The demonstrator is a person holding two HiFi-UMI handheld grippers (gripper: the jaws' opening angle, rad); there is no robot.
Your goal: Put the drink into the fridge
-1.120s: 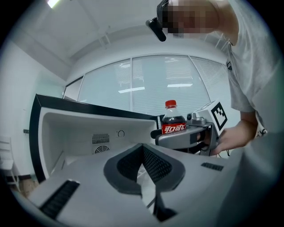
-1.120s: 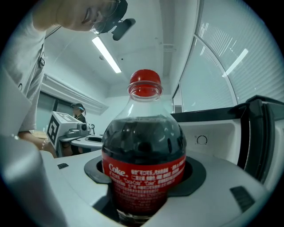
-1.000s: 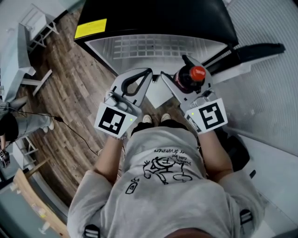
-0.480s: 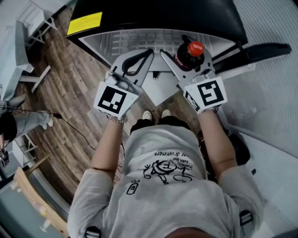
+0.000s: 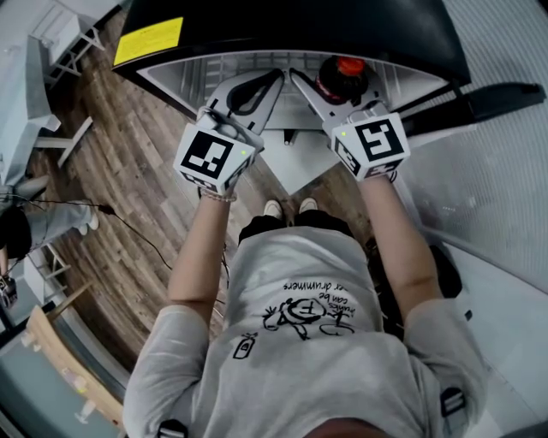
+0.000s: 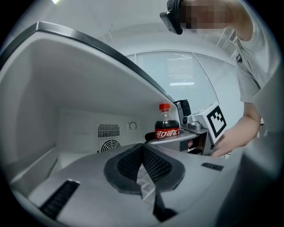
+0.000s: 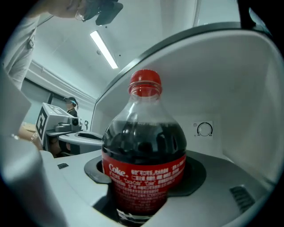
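Observation:
A cola bottle with a red cap and red label stands upright between the jaws of my right gripper, which is shut on it. In the head view the red cap sits just inside the mouth of the small black fridge, over its white interior. From the left gripper view the same bottle shows to the right, held level. My left gripper reaches into the fridge opening beside it, its jaws closed tip to tip with nothing between them.
The fridge's white back wall carries a fan grille and a dial. Its open door stretches to the right. Wood floor lies on the left, with a cable and furniture legs. A person's feet stand before the fridge.
Both grippers have moved forward toward the fridge. The bottle has gone from in front of the opening to just inside it. The left gripper has entered the opening as well.

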